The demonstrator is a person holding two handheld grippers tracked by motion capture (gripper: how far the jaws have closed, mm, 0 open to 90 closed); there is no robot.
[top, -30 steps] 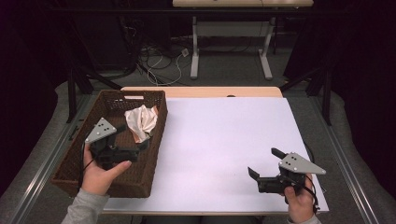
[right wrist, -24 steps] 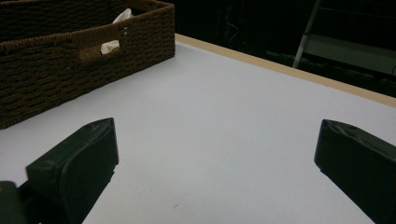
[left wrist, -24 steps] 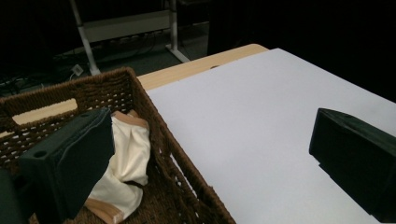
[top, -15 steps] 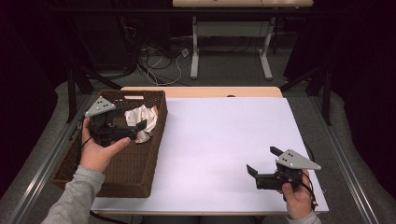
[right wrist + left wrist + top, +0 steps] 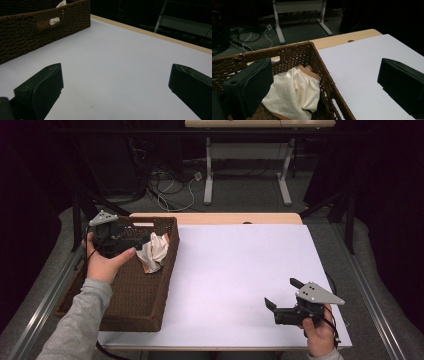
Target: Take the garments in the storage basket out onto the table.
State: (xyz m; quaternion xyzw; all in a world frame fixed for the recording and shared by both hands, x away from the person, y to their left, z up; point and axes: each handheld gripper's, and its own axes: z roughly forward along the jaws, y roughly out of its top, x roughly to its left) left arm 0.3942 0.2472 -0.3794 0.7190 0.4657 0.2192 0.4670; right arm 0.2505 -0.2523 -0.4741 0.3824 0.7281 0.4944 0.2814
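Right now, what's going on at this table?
A person holds a gripper in each hand. The left gripper is open above the far end of the wicker basket, right by a crumpled cream cloth lying inside it; it has no grip on the cloth. The right gripper, also open and empty, sits near the front right corner of the white table.

Left gripper (image 5: 142, 240) over wicker basket (image 5: 135, 295), beside cream cloth (image 5: 155, 251), right gripper (image 5: 281, 295) above white table (image 5: 240, 270)

White-topped table (image 5: 240, 270); brown wicker basket (image 5: 135, 295) on left side.
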